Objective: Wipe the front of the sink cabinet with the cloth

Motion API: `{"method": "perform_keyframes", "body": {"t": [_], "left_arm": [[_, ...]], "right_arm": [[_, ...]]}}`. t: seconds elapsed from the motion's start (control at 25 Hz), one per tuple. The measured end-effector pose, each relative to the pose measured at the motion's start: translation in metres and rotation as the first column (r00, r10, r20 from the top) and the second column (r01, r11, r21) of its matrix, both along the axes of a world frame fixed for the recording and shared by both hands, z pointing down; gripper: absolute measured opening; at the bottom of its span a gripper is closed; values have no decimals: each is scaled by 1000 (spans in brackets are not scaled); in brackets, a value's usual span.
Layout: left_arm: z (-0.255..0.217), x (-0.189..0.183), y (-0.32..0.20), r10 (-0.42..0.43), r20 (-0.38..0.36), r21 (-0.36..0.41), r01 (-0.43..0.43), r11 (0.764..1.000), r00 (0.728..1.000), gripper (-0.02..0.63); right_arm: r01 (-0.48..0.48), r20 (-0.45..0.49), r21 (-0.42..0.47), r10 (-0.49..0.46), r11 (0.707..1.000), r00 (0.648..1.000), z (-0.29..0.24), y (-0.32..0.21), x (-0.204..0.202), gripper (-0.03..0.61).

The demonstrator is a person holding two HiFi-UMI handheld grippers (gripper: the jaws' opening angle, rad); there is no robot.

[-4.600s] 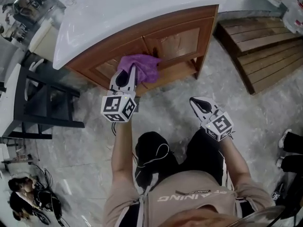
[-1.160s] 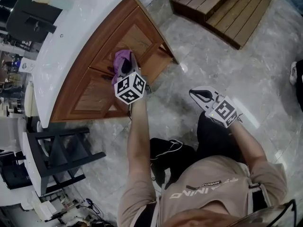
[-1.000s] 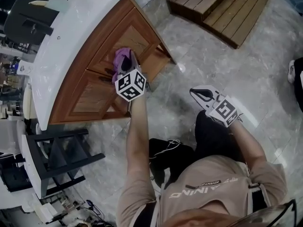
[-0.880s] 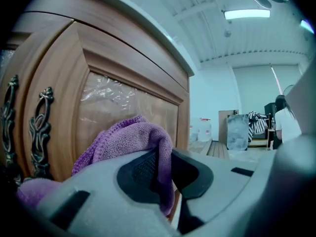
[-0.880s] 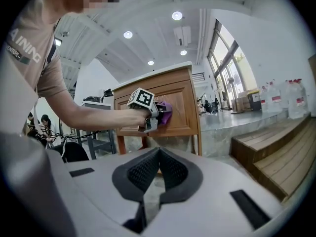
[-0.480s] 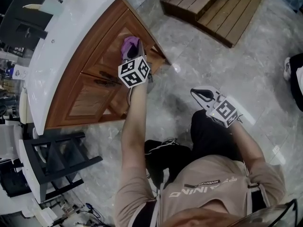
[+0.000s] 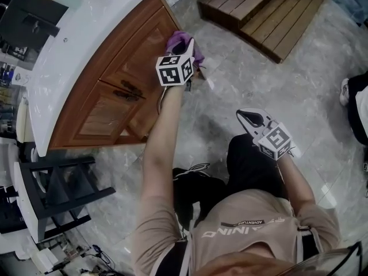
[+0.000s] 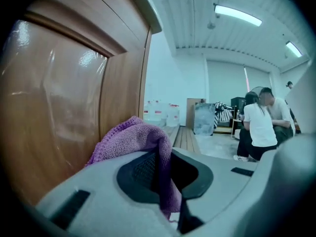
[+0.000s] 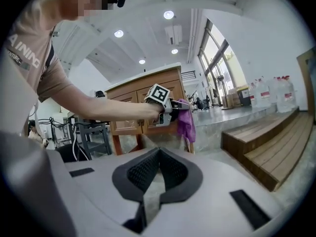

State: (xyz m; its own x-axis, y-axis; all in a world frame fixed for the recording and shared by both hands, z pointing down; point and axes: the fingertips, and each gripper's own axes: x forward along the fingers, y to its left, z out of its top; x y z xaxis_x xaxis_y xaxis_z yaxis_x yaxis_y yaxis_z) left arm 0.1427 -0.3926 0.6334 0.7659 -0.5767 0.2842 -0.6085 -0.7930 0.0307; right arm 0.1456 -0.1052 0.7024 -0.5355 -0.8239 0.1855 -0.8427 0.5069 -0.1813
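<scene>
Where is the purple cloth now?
Head view, upper middle: the purple cloth sits in the left gripper against the sink cabinet, near its corner by the wooden steps.

tee (image 7: 247, 220): beige (white print) | trousers (image 7: 250, 165): black | left tongs (image 7: 188, 42), right tongs (image 7: 242, 115): grey, black-padded

The purple cloth (image 7: 183, 39), bunched and pinched in the left tool (image 7: 185, 46), lies against the cabinet (image 7: 115, 91) front near its right edge. The cabinet is glossy brown wood, its front panelled.

Bright ceiling lights, fisheye edge distortion, glare on cabinet door (image 8: 54, 98).
</scene>
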Motion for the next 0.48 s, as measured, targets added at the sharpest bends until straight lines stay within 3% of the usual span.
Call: {"method": "perform_keyframes", "body": {"t": [0.16, 0.32, 0.48], "left_arm": [[-6, -5, 12, -3, -81, -29, 1, 1000, 997, 37], [-13, -33, 41, -8, -166, -58, -1, 998, 986, 37], [-18, -92, 74, -75, -148, 6, 77, 997, 986, 37]], "right_arm": [[5, -10, 2, -5, 1000, 1000, -3, -1, 3, 11], [36, -10, -1, -36, 999, 999, -1, -4, -6, 11], [96, 15, -3, -96, 995, 995, 4, -8, -27, 11]]}}
